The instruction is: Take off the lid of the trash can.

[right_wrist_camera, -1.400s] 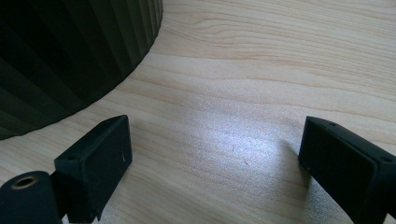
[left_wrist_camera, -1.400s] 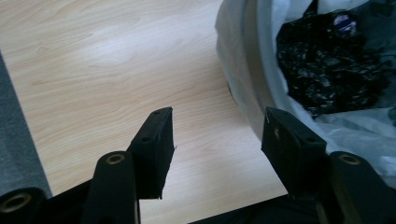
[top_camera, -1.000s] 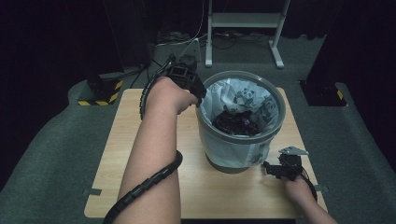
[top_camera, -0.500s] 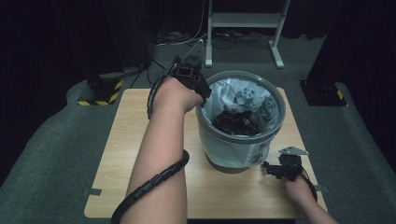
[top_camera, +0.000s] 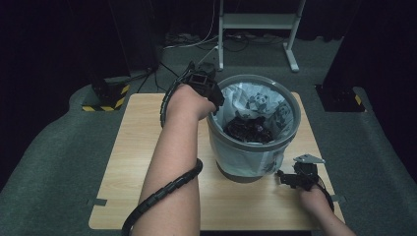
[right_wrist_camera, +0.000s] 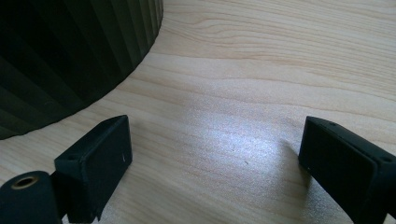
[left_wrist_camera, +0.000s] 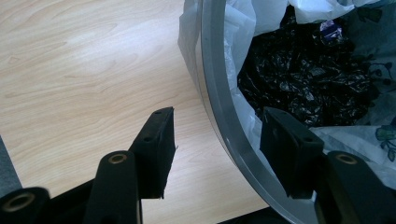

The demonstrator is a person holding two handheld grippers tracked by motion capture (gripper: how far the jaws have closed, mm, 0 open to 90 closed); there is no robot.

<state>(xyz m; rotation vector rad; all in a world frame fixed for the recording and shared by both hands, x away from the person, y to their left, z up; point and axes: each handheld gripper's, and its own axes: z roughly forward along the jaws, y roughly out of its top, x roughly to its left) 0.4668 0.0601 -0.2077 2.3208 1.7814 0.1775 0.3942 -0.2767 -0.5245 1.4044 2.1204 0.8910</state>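
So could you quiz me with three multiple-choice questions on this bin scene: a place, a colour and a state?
1. The left tool is at:
A. the bin's rim
B. the table's near edge
C. the floor

2. The stuff inside the bin liner is:
A. red
B. black
C. yellow

3. The right tool is:
A. shut on a cup
B. open over bare table
C. shut on the liner

Answers: 1 A, its jaws straddle the grey rim of the bin; 2 B, crumpled black plastic; 3 B, wood of the table shows between the jaws.

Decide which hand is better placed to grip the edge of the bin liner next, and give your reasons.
Left. The left tool straddles the bin rim, liner between its open jaws. The right tool rests low on the table beside the bin's base.
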